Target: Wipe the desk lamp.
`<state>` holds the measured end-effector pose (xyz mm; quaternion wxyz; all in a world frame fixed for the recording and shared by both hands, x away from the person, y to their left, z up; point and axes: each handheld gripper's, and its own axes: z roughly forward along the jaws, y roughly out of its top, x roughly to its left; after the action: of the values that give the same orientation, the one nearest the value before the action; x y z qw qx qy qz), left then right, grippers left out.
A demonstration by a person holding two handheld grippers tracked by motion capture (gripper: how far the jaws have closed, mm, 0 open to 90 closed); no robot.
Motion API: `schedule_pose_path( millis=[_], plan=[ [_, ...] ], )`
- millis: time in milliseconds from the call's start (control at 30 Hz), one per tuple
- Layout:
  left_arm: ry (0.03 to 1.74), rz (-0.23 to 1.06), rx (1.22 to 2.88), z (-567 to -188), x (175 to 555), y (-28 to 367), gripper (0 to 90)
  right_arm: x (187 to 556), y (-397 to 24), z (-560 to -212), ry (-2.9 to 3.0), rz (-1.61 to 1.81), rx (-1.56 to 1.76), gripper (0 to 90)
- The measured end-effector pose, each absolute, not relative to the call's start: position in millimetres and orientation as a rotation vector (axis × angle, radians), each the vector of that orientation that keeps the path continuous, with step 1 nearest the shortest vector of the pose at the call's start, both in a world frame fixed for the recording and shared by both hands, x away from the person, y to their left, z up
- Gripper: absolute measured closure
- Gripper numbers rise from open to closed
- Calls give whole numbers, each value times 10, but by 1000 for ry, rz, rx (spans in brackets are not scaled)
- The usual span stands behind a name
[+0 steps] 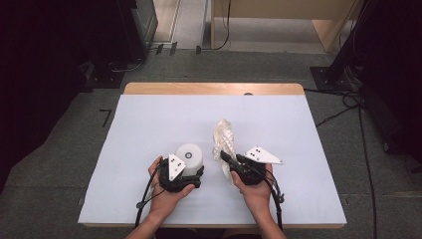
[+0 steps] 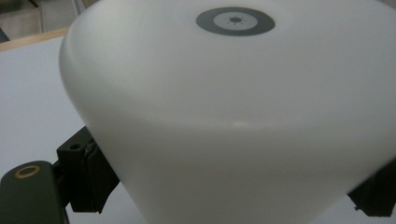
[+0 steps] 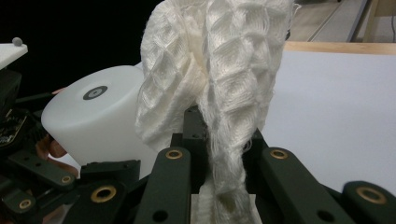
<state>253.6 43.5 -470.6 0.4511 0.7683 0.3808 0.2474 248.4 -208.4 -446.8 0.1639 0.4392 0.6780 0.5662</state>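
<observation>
White sheet [image 1: 149, 129] is covering table, dark room around.

High view: we are clamping white lamp [image 1: 190, 156] in left gripper [image 1: 194, 175], near table's front edge; right gripper [image 1: 225, 158] is lifting white mesh sleeve [image 1: 222, 138] just beside it, probably for wrapping.

Left gripper view: jaws are pressing lamp's flanks [image 2: 224, 130], steadying it.

Right gripper view: jaws are pinching sleeve's [image 3: 224, 93] lower end shut, rest standing upright, lamp [image 3: 93, 121] beside.

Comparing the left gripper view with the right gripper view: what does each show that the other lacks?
Left gripper view alone: its own black pad pressed against the white lamp's side.
Right gripper view alone: the white foam net sleeve pinched between the right gripper's jaws.
Both: the white lamp with its grey ring button, and the white table sheet.
</observation>
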Motion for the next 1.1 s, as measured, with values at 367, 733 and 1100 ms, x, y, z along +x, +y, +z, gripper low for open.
schedule_pose_path(
  millis=[367,733,1100],
  plan=[
    [700,268,1700,-4277,2657,928,87,2474,-1912,-4545,2018,1612,1228,795],
    [659,224,1738,-4298,2663,882,87,2397,-1746,-4490,2084,1696,1149,797],
    [613,271,1933,-4490,2593,551,87,2325,-1851,-4259,1980,1741,1114,798]
  ],
)
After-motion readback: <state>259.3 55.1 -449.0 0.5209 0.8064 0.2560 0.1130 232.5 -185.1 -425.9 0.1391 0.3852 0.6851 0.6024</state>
